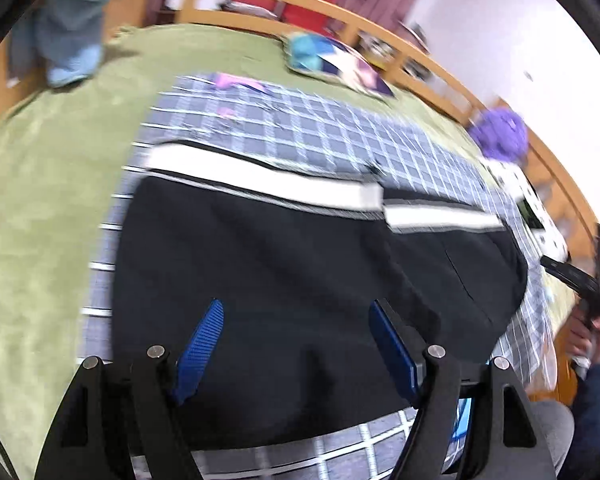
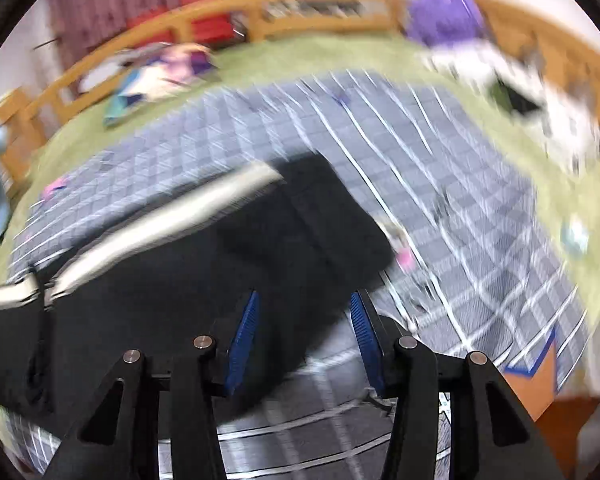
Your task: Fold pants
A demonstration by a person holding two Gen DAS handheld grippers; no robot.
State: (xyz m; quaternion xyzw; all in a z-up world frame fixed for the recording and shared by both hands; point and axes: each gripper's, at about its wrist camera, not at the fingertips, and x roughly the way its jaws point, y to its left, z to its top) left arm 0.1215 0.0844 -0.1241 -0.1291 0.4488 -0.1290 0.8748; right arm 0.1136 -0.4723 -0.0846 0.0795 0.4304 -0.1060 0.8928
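Left wrist view first, scanning from the left edge: a green blanket (image 1: pixel 40 200) covers the bed, with a pale blue soft toy (image 1: pixel 76 32) standing at its far corner. On top of the blanket lies a grey checked sheet (image 1: pixel 300 128), and on that sheet are the black pants (image 1: pixel 280 272), lying flat with a white side stripe (image 1: pixel 260 178) along the far edge. The left gripper (image 1: pixel 296 344) hangs over the near part of the dark cloth with its blue pads (image 1: pixel 202 348) spread wide and nothing between them. Further right a patterned cushion (image 1: pixel 340 64) and a purple plush (image 1: pixel 500 132) sit by the wooden bed rail (image 1: pixel 380 28), and at the far right edge a hand (image 1: pixel 584 340) holds the other tool. Right wrist view, heavily blurred, shows the same pants (image 2: pixel 180 288) to the left and centre, their right end lying on the sheet (image 2: pixel 460 220). The right gripper (image 2: pixel 304 336) is over the near right edge of the cloth, jaws partly apart and empty. Both tools look free of the fabric, so one fold seems laid down; how many folds have been made I cannot tell. The next move likely calls for pinching one end of the stack with both tongs and carrying it across to the other end, keeping edges aligned.
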